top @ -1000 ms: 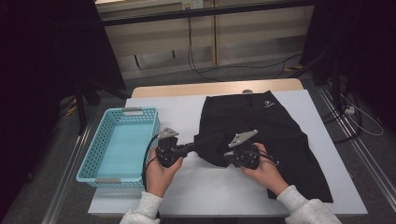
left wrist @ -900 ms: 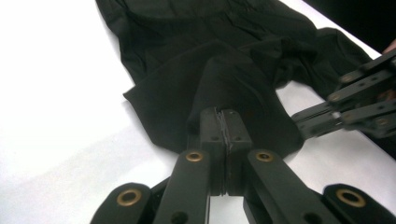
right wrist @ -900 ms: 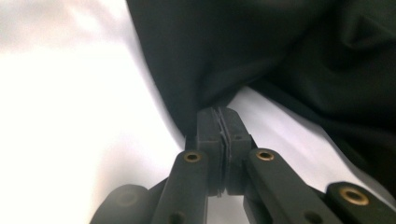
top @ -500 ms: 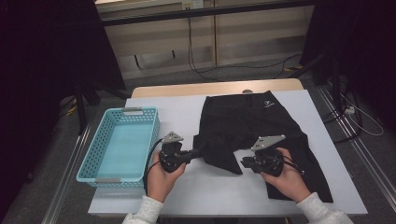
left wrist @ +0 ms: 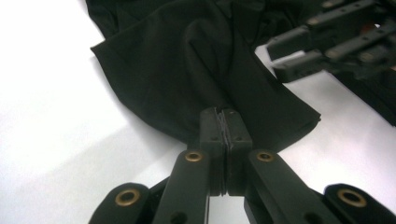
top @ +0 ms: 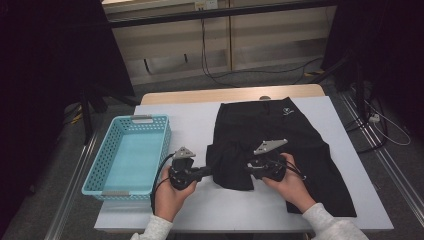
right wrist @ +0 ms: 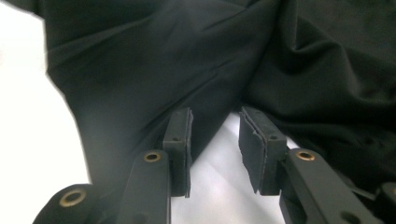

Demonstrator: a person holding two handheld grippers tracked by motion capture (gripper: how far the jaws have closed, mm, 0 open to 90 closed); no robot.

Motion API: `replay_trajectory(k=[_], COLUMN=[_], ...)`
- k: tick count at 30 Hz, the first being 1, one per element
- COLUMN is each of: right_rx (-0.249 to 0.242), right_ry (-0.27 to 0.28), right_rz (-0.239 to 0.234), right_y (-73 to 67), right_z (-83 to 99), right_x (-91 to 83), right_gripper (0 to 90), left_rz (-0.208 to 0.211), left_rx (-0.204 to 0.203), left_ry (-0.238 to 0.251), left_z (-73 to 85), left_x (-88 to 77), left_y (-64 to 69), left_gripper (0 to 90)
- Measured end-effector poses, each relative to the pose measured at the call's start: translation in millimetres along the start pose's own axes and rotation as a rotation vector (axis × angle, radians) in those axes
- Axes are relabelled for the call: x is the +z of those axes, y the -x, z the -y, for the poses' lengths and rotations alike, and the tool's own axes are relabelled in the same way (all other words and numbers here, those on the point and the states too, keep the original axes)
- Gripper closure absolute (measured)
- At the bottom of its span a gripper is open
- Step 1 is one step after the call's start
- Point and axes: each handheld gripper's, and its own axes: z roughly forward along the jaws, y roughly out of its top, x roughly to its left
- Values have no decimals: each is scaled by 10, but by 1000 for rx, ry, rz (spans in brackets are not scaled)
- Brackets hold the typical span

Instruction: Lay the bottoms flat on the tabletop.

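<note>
A pair of black shorts [top: 280, 145] lies spread over the right half of the white table [top: 200, 125], waistband toward the far edge and a small white logo near it, with one leg folded over into a bunched flap that reaches toward the table's middle. The left gripper [top: 206, 171] comes in level from the left and is clamped on the near left edge of that flap — in the left gripper view [left wrist: 225, 128] its two pads meet tight with a pinch of black cloth drawn up between them. The right gripper [top: 248, 168] sits just beside the flap's right side (the person's right hand rests on the shorts behind it); its jaws have just been opening, and in the right gripper view [right wrist: 214, 135] they stand apart with bare table showing in the gap, the fabric lying against the outer side of one pad but not pinched. A light blue basket [top: 111, 156] stands at the table's left edge — well apart from the shorts.
</note>
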Motion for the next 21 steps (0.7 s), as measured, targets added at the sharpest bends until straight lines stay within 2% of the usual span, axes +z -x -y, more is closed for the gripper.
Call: replay_trajectory(k=[3,5,9,11,12,13,16,17,20,21], right_rx=[-12,-18,-19,-16,-19,-24,-29,-26,-23,-27], right_ry=[-38,-29,-30,-37,-40,-51,-60,-61,-67,-66], right_rz=[2,-1,-32,-39,-42,-37,-33,-37,-36,-36], right_y=[5,0,6,13,16,17,28,31,28,24], right_z=[-5,-8,-16,-10,-9,-9,26,40,73,84], right_x=[93,100,115,101,92,71,20,2,-41,-56], right_gripper=[698,742,885,898,899,899,900,900,900,900], left_rz=[-11,-12,-17,-14,-20,-30,-39,-41,-101,-112], left_rx=[-1,0,-3,-3,-7,-1,-33,-39,-37,-33], left_ry=[5,0,5,8,26,38,51,49,30,8], left_z=[17,23,14,-1,-10,-18,-18,-15,21,37], left_x=[-19,-39,-88,-123,-140,-150,-132,-119,-15,20], left_y=[-1,-2,5,13,17,11,0,-3,-27,-44], left_gripper=[886,886,881,875,858,793,693,634,518,487])
